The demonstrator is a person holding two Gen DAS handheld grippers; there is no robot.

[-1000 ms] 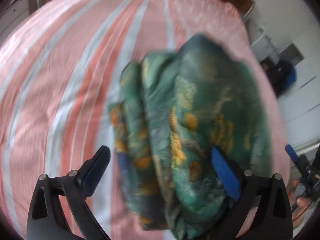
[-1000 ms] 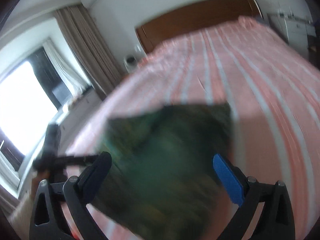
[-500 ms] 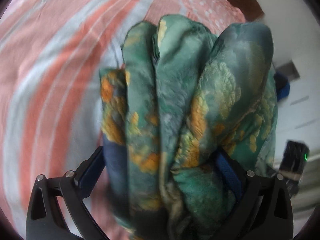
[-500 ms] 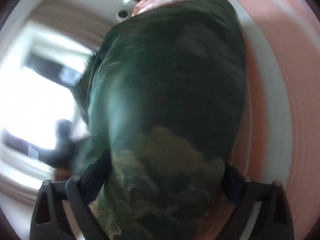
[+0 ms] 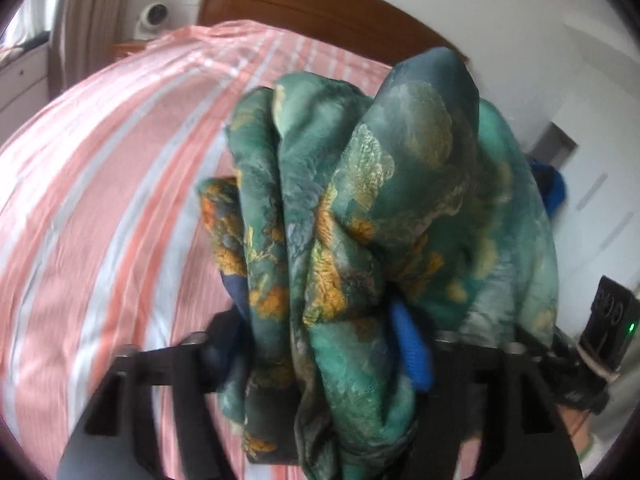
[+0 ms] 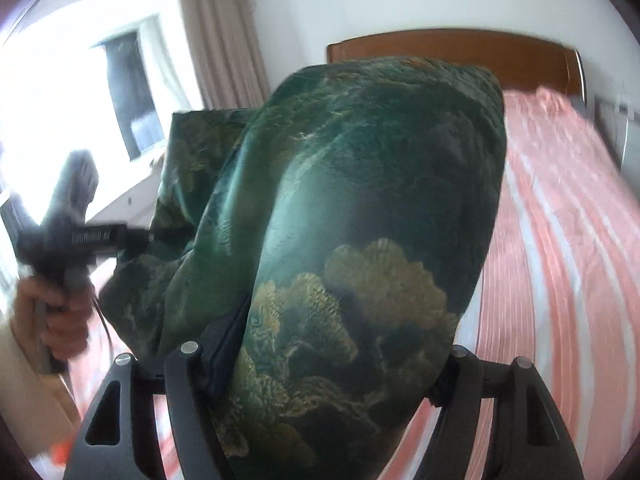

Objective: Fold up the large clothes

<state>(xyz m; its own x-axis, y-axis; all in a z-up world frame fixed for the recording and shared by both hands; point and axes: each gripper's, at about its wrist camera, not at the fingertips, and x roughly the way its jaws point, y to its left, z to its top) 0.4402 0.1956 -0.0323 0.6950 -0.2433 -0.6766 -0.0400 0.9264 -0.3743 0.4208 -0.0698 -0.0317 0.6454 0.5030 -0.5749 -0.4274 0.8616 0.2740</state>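
Since a second ago we have lifted the folded green satin garment with gold cloud print [image 5: 360,216] off the pink striped bed [image 5: 100,208]; both tongs, left [image 5: 320,352] and right [image 6: 332,364], have been closing and now clamp its bunched layers. We keep the layers level. Cloth hides the pads; edges blur.

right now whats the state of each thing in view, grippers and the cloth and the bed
left gripper: jaws just closing, clamped on bunched folds
right gripper: jaws just closing, clamped on a thick fold
green patterned garment: folded into a bundle, held up off the bed
striped bedsheet: spread over the bed
curtain: drawn aside
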